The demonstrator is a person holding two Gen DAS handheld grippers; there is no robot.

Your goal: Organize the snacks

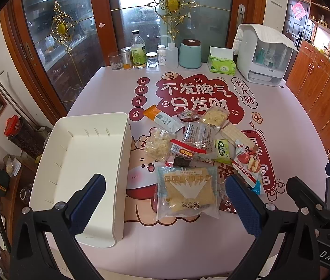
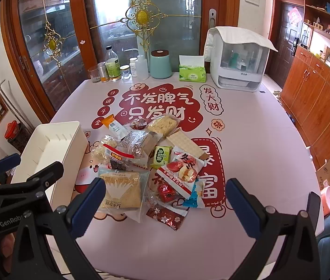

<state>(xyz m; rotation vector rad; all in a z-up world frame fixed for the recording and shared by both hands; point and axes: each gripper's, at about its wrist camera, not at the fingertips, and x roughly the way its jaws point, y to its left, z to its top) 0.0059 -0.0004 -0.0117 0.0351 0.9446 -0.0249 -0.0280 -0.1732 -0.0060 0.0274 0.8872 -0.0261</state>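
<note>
1. Left wrist view: the left gripper [image 1: 165,200] hangs over the near edge of the table [image 1: 293,126], fingers spread wide and holding nothing. Its left finger [image 1: 88,200] sits over the tray [image 1: 123,163], the right one beside the snacks [image 1: 195,149].
2. Same view: the tray is a white, hard plastic tub, long with rounded corners and little slots in its walls, probably for dividers. It's empty, so I'd say sorting hasn't started. It's parked right by the pile's left side, likely to keep the carry short.
3. Same view: the snacks are a loose heap mid-table, mostly crinkly clear or foil wrappers. The nearest is a flat cracker pack [image 1: 187,191], just between the fingers, so it looks like the obvious first grab.
4. Right wrist view: the right gripper [image 2: 165,206] is also released wide and empty, hovering near the heap's near right side.
5. Same view: a red apple bag [image 2: 181,170] and a small green packet [image 2: 161,156] lie on the pile's right. Slippery overlapping films could drag neighbours along.
</note>
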